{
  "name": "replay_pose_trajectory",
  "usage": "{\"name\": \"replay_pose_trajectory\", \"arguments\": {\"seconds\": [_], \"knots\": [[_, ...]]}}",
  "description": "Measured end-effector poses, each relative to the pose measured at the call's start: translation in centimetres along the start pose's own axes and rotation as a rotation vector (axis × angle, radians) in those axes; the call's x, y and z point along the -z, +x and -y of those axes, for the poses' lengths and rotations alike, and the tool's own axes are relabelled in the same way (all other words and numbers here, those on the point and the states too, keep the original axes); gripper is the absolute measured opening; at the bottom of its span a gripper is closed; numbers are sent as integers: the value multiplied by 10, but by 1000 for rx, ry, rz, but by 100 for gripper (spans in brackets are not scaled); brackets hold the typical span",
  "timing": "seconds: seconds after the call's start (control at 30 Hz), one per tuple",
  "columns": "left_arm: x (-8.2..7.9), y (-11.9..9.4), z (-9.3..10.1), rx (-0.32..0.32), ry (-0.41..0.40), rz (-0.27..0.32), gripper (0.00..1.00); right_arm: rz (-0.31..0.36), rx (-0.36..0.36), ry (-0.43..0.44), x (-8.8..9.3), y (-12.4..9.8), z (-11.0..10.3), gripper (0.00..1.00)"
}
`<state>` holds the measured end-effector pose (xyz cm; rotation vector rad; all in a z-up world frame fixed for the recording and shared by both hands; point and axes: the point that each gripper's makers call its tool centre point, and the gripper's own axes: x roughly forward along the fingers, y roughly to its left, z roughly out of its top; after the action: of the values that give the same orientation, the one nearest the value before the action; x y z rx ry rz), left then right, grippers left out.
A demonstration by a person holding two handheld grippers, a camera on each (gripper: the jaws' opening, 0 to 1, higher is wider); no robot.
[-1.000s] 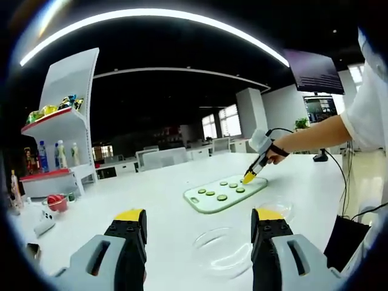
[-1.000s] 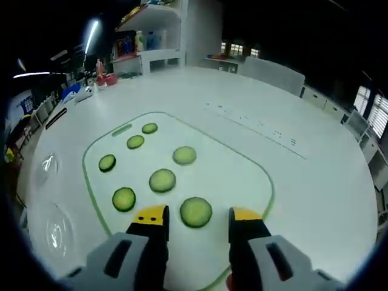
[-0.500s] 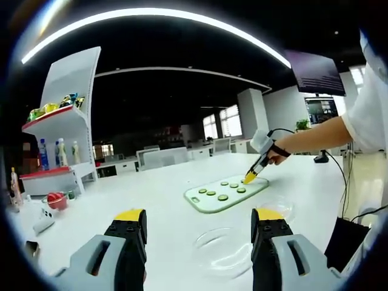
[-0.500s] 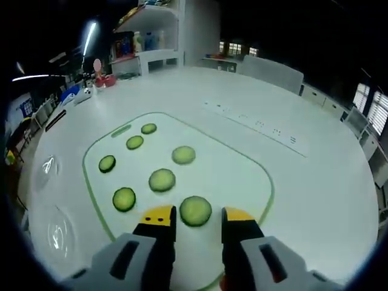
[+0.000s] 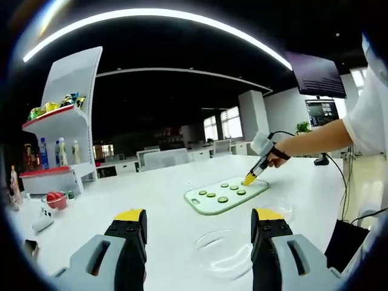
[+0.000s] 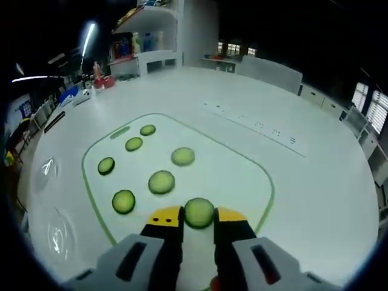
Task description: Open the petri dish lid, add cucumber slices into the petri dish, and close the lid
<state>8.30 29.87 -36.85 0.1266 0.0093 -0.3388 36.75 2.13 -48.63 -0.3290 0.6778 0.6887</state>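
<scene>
Here the white table (image 6: 315, 182) carries a white cutting board (image 6: 242, 182) with a green border line; in the left gripper view the board (image 5: 206, 205) lies at about one o'clock from the camera, well beyond the jaws. Clear petri dish parts rest on the table nearer the left gripper: one round piece (image 5: 221, 248) between its two jaws as seen, and a second (image 5: 276, 209) at about two o'clock, just beside the board's near corner (which piece is lid and which is base cannot be told). In the right gripper view the same two clear pieces (image 6: 57, 233) (image 6: 47, 167) sit off the board's edge at about nine o'clock.

The left gripper (image 5: 197, 227) hangs above the table with its yellow-tipped jaws spread wide, holding nothing. The right gripper (image 6: 199, 217) has its jaws drawn in against a cucumber slice (image 6: 199, 212), pinching it at the near end of the board. The right gripper (image 5: 250, 178), held by a person's hand (image 5: 276, 159), appears in the left gripper view with its tip down at the far end of the board.

Six further cucumber slices lie flat on the board, spread toward eleven o'clock from the pinched one; the nearest (image 6: 161, 181) lies just beside it.
</scene>
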Motion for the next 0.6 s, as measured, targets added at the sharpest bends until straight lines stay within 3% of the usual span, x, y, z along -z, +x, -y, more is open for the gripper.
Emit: {"name": "replay_pose_trajectory", "arguments": {"seconds": [0.6], "knots": [[-2, -1, 7, 16, 7, -4, 70, 17, 14, 27, -4, -7, 2, 19]]}}
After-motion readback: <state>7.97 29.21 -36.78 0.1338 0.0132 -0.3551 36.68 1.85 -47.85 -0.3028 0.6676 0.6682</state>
